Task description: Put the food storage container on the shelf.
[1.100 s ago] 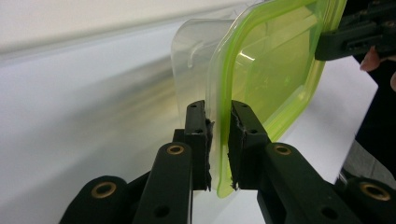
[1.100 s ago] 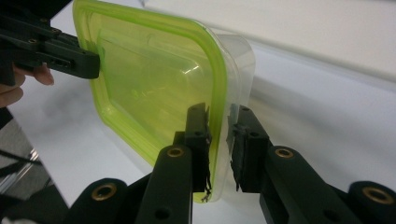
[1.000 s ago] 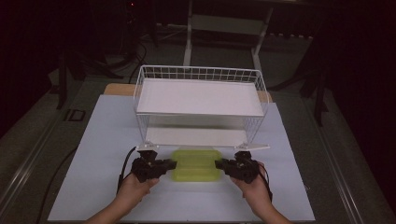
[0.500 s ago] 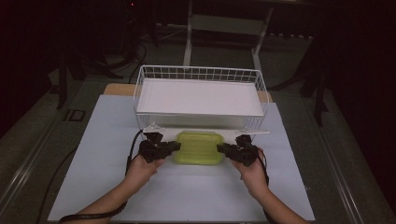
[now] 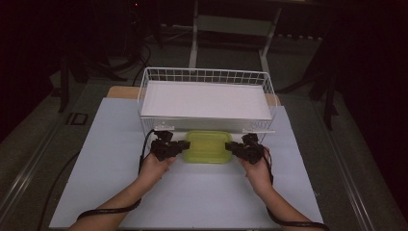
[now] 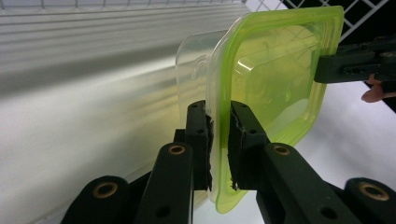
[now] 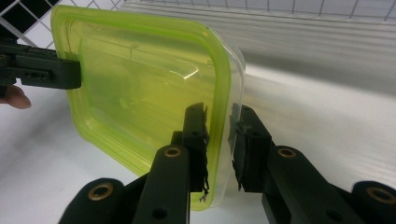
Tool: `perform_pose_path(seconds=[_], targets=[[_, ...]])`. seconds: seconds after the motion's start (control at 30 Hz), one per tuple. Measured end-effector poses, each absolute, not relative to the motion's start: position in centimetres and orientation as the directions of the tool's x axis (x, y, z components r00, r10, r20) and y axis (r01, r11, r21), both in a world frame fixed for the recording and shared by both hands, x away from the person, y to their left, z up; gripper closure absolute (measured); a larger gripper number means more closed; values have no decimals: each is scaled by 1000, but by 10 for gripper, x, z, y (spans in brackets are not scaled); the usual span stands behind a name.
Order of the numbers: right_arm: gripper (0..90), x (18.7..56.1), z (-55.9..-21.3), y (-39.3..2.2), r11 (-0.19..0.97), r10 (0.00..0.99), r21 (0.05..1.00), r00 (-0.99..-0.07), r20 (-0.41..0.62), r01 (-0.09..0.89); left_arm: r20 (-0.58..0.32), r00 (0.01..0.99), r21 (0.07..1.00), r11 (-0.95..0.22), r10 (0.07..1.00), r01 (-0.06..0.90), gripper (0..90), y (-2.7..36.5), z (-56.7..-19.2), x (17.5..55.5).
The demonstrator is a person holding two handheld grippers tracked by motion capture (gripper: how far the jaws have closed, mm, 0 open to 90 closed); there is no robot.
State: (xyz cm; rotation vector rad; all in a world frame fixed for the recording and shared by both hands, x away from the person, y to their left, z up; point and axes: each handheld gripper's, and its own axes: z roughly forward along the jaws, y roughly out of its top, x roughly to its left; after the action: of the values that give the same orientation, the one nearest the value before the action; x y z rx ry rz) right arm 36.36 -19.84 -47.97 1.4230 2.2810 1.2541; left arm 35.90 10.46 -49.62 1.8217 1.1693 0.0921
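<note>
Left claw (image 6: 219, 140) clamped tight on the rim of the lime-green lidded container (image 5: 208, 146), at its short left end; the jaws pinch lid edge and the clear tub lip together. Right claw (image 7: 219, 140) straddles the opposite short end, one jaw against the green lid, the other standing a little off the clear tub wall, so the hold looks looser on that side; whether both pads press I cannot tell for certain.

Two-ended grip judged deliberate: a shallow, flexible box stays level and its lid stays seated when carried from both ends.

Container sits between the claws, held flat just above or on the white bench (image 5: 115, 192), long side parallel to the front of the white wire basket rack (image 5: 207, 98). Its far edge lies at the rack's lower front lip, under the upper shelf panel. Likely heading into that lower space.
</note>
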Motion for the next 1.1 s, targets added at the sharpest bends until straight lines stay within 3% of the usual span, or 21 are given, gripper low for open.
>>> perform_pose_path(seconds=[0.37,0.73,0.93,1.0,1.1], targets=[[748,373,-486,-196,163,806,748,-524,276,644,-408,535,753,-58,740,655,787,108,-500,368],[674,376,-490,-187,198,856,809,-500,133,554,-367,543,790,-55,755,611,689,107,-509,377],[618,382,-493,-185,146,866,802,-467,179,578,-340,540,808,-54,770,587,639,105,-511,382],[618,383,-494,-180,193,882,806,-460,108,559,-344,522,801,-46,780,597,584,104,-514,384],[619,383,-494,-176,216,886,810,-459,72,545,-380,516,794,-15,767,607,585,107,-518,388]])
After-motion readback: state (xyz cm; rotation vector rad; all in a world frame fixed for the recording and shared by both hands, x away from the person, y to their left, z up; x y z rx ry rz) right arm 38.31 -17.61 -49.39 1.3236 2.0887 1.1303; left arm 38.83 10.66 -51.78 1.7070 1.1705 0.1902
